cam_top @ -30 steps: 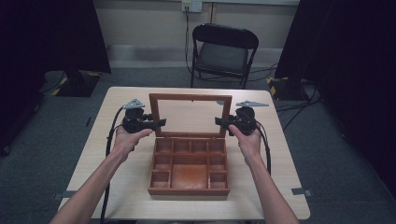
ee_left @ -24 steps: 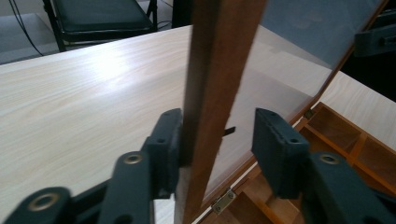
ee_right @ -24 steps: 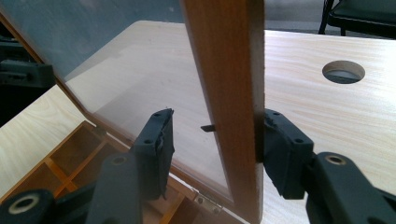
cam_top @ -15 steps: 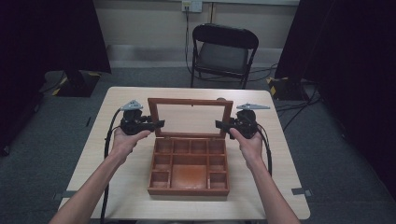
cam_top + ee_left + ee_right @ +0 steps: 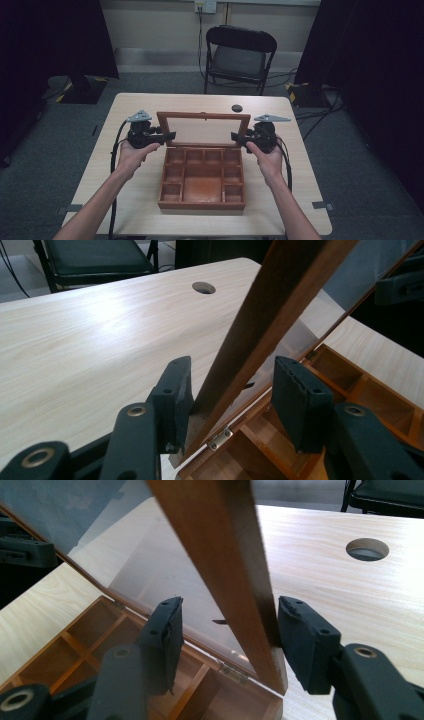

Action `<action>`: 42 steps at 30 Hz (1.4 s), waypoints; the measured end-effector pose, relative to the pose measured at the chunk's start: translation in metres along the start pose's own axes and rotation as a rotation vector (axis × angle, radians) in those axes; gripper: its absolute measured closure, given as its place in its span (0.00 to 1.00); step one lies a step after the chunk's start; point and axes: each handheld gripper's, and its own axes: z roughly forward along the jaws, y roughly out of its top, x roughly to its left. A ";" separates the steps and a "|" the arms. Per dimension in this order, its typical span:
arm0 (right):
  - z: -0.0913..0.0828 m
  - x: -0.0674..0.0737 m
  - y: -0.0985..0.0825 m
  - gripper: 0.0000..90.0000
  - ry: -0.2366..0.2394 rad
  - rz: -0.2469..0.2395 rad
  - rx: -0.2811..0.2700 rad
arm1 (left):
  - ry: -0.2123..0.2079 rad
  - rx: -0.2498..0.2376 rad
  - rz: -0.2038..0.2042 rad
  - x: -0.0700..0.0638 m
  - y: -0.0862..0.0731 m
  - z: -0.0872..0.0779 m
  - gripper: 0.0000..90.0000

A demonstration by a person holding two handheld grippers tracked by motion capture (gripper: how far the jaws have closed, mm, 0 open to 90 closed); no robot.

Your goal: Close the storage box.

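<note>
A wooden compartment box (image 5: 202,204) stands mid-table with its glass-paned lid (image 5: 204,115) raised on hinges at the far edge. My left gripper (image 5: 170,136) straddles the lid's left rail (image 5: 265,315). One pad (image 5: 176,395) touches the wood and the other stands off it. Its jaws have just been opening, with the rail between them. My right gripper (image 5: 236,136) straddles the right rail (image 5: 220,545). The outer pad (image 5: 300,640) rests against the rail and the inner one is apart. The box compartments (image 5: 350,380) (image 5: 75,645) look empty.
The pale wood table (image 5: 125,190) has a round cable hole (image 5: 236,107) behind the lid. A black folding chair (image 5: 240,55) stands beyond the far edge. Cables trail from both grippers along the person's forearms.
The lid's top edge has come lower in the high view, tipping toward the person over the box. Both grippers have shifted slightly with it.
</note>
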 end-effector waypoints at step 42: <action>-0.016 0.017 -0.020 0.32 0.027 -0.006 0.036 | -0.027 0.041 -0.045 -0.009 -0.020 -0.017 0.49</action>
